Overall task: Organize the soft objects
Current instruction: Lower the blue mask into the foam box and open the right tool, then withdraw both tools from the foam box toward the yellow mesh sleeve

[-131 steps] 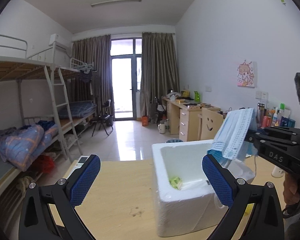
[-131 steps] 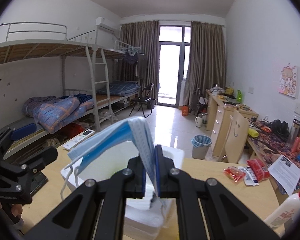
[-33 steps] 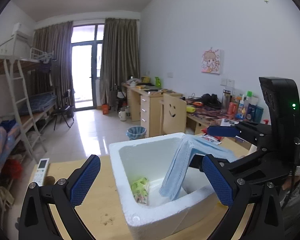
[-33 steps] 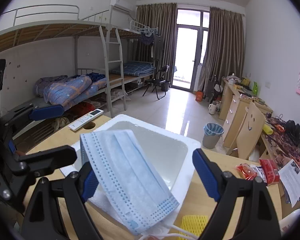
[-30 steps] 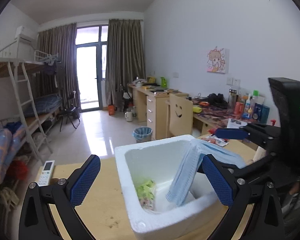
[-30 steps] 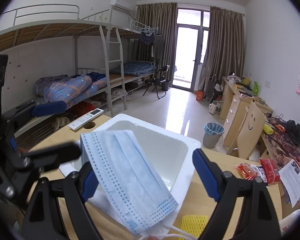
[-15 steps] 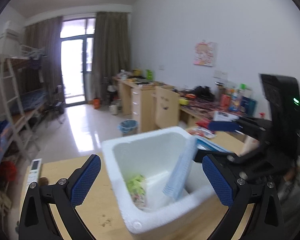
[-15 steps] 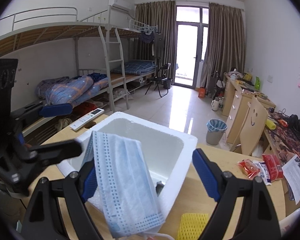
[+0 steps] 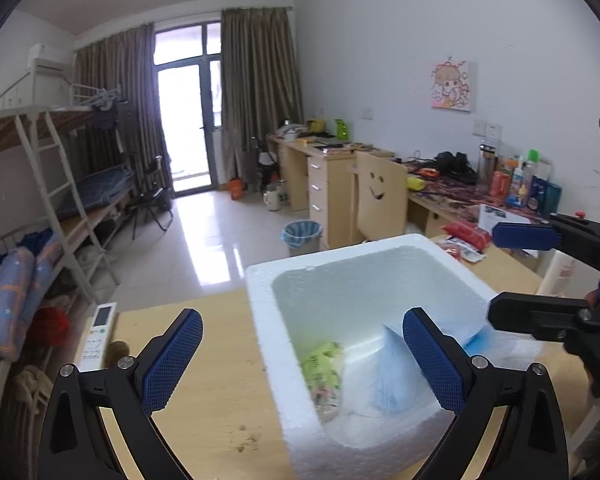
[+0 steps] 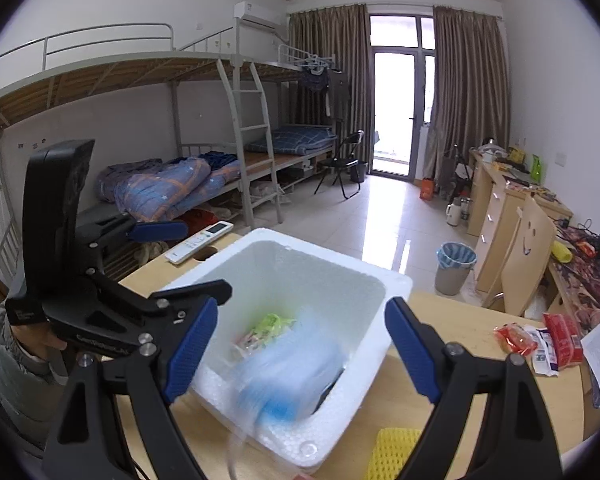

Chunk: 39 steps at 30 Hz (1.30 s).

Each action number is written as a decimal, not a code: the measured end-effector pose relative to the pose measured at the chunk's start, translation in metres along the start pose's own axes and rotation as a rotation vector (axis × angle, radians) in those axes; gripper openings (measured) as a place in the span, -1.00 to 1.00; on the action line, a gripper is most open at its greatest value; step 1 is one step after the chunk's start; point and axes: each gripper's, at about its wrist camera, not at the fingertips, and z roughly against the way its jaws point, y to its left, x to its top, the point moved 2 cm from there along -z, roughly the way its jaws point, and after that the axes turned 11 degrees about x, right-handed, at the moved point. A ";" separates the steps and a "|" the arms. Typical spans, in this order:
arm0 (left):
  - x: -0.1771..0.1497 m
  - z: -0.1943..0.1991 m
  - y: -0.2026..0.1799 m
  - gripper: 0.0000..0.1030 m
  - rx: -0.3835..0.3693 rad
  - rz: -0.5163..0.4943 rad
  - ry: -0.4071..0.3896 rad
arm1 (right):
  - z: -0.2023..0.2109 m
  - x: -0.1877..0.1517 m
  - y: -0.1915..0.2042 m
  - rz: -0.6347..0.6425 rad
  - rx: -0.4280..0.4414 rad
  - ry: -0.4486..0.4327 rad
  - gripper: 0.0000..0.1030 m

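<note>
Face mask [image 10: 288,376], pale blue and smeared by motion blur, sits in the white foam box [image 10: 396,284] straight ahead of the right tongs [image 10: 296,344] and between their two blue pads [image 10: 408,352], touched by neither; the blur hides whether it rests on the bottom or leans on the near wall. In the left wrist view the same mask [image 9: 396,376] stands on edge against the box wall nearest the right tongs [image 9: 512,276], partly behind the right-hand pad of the left tongs [image 9: 300,360]. Both pairs of tongs are spread wide and grip nothing. A green-printed packet [image 9: 322,368] lies on the box floor, just beside the mask on the side toward the left tongs; the right wrist view shows it [image 10: 268,328] just beyond the mask. The foam box [image 9: 268,344] stands on the wooden table [image 9: 220,400], with the left tongs' right-hand pad over its opening and their left-hand pad over bare table beside it. A white remote control [image 9: 98,336] lies near the table's far edge beyond the left tongs. Close below the right tongs a yellow mesh pad [image 10: 392,456] rests on the table, just beside the box corner, and red snack packets [image 10: 536,340] lie well off to their right.
</note>
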 end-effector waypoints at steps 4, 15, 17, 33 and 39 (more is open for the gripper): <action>-0.001 0.011 0.011 0.95 -0.013 0.042 -0.018 | 0.001 0.000 0.001 -0.001 -0.003 0.001 0.72; 0.004 0.052 0.005 0.95 0.039 0.069 -0.116 | 0.009 0.001 0.011 0.012 -0.032 -0.020 0.72; 0.003 0.062 0.005 0.95 0.080 0.095 -0.145 | 0.014 0.001 0.014 0.011 -0.062 -0.040 0.98; -0.006 0.101 0.002 0.96 0.149 0.122 -0.198 | 0.043 -0.004 0.025 0.001 -0.133 -0.086 1.00; -0.006 0.124 -0.010 0.96 0.140 0.120 -0.229 | 0.065 -0.006 0.032 0.008 -0.176 -0.130 1.00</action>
